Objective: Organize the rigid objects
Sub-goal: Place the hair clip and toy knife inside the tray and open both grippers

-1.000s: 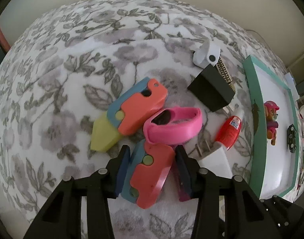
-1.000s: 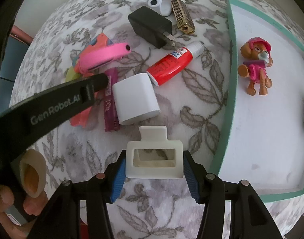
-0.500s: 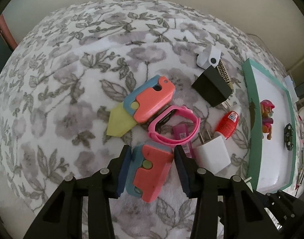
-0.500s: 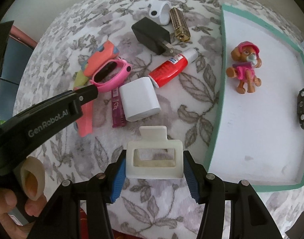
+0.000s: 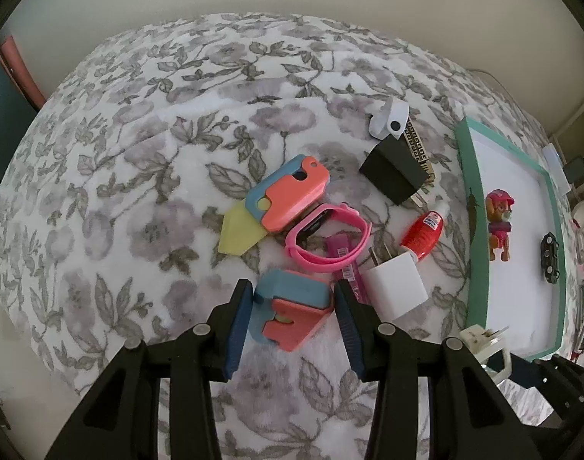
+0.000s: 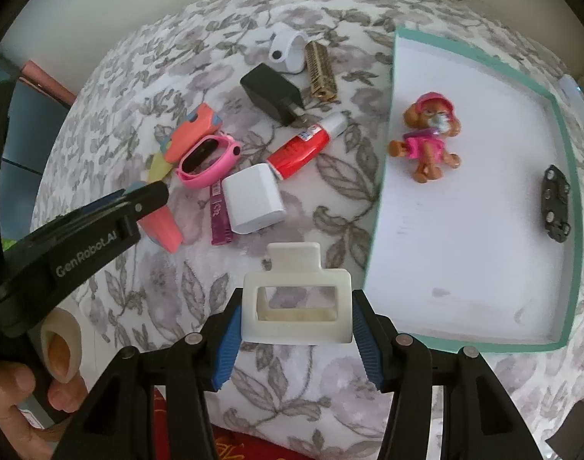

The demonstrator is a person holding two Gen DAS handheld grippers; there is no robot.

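Left gripper: clamped on blue-and-coral toy knife.
Right gripper: clamped on cream hair clip.
Clutter between: white charger, pink watch, beside tray left edge.

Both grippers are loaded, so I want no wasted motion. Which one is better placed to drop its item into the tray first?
Probably the right hand-held gripper: its hair clip hangs right beside the tray. The left hand-held gripper, holding the toy knife, is farther off.
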